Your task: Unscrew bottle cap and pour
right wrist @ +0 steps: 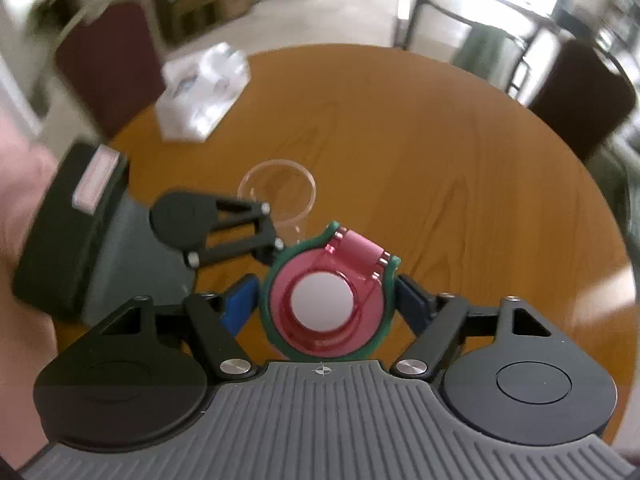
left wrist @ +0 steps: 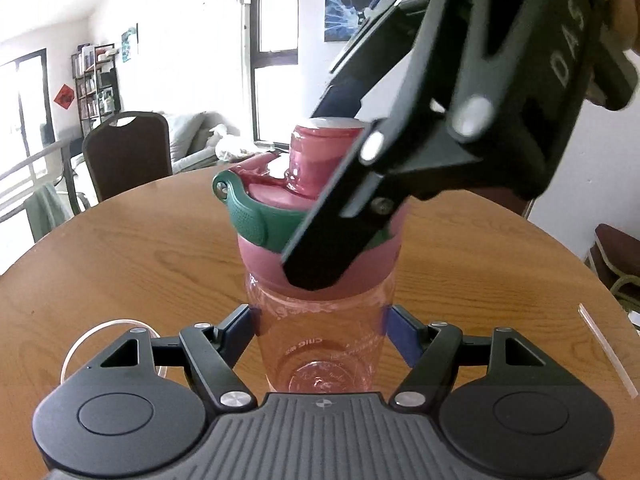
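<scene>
A clear pink bottle (left wrist: 320,344) stands upright on the round wooden table (left wrist: 120,264). My left gripper (left wrist: 320,320) is shut on its body, blue pads pressed to both sides. Its pink cap (left wrist: 272,196) carries a green carry loop (left wrist: 248,216) and a flip spout. From above, my right gripper (right wrist: 327,298) is shut on the cap (right wrist: 324,300), one blue pad on each side of the green ring. In the left wrist view the right gripper's black finger (left wrist: 332,236) hides the cap's right half. Beyond the bottle stands an empty clear cup (right wrist: 277,192).
A crumpled clear plastic wrapper (right wrist: 200,92) lies at the table's far left edge. Dark chairs (right wrist: 580,92) stand around the table. A clear strip (left wrist: 608,352) lies on the wood to the right. A hand (right wrist: 20,208) holds the left gripper's body.
</scene>
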### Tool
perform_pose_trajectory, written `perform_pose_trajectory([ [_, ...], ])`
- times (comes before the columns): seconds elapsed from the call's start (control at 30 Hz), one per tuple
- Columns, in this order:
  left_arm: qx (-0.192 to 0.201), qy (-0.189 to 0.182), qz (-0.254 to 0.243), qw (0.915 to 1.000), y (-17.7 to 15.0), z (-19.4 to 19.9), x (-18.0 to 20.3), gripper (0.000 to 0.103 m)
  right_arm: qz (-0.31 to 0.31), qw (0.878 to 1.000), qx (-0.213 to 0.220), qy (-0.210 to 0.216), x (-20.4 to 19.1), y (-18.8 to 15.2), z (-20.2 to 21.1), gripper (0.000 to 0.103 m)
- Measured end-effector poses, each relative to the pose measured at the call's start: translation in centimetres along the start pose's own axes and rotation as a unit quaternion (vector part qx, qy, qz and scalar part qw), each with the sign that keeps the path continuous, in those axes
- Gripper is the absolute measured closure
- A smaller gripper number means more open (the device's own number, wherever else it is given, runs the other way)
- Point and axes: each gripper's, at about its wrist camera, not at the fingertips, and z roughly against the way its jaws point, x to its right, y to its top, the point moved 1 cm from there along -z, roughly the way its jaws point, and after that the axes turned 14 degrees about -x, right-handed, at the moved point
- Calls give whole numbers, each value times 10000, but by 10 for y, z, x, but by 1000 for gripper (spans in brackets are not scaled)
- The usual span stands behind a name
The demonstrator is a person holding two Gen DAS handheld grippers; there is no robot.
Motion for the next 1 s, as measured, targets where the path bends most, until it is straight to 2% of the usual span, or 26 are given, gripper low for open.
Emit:
perform_pose_trajectory([
  [0.07,-4,22,22,10000,-1,1,1,32,-619,9974,287,-223,-2,-6,6,10],
  [0.13,-8,39,41,10000,-1,3,4,32,-1622,9845,492,-457,-6,-17,10,9],
  [0.17,-10,52,54,10000,0,3,4,32,-2174,9732,529,-539,-8,-22,10,9],
  [0.23,-16,80,81,9999,1,2,5,32,-2901,9536,590,-557,-10,-28,8,9],
  [0.27,-16,88,88,9999,2,1,5,32,-3469,9339,758,-428,-15,-33,7,9],
  [0.37,-18,111,93,9999,2,2,8,32,-4083,9063,1061,-248,-26,-37,7,10],
  [0.43,-25,133,93,9999,3,2,8,32,-4221,9000,1015,-387,-31,-33,2,15],
  [0.47,-24,142,89,9999,3,2,9,32,-4202,9012,890,-584,-35,-27,-2,25],
  [0.5,-22,151,84,9998,2,2,9,32,-4163,9030,758,-747,-38,-21,-6,28],
  [0.63,-14,151,87,9998,1,3,10,32,-3888,9141,519,-1026,-41,-16,-7,31],
  [0.67,-12,137,82,9999,2,1,8,32,-3704,9219,468,-1036,-41,-15,-7,31],
  [0.73,-14,100,61,9999,4,-2,3,32,-3366,9361,367,-953,-38,-15,-8,32],
  [0.8,-20,55,33,10000,4,-2,1,32,-2742,9598,205,-562,-24,-19,-3,32],
  [0.83,-23,39,21,10000,5,-3,0,32,-2578,9649,169,-476,-21,-19,-2,32],
  [0.87,-25,28,16,10000,4,-3,0,32,-1990,9797,70,-235,-10,-17,-3,32],
  [0.9,-28,17,12,10000,4,-2,0,32,-1543,9880,-3,-78,-4,-16,-3,32],
  [0.93,-30,7,8,10000,4,-2,0,32,-1301,9915,-22,-46,-3,-17,-2,31],
  [0.97,-33,-10,11,10000,4,-2,0,32,-533,9986,-67,40,-3,-18,-1,31],
  [1.0,-36,-27,16,10000,4,-2,-1,32,-196,9996,-127,156,1,-17,0,31],
])
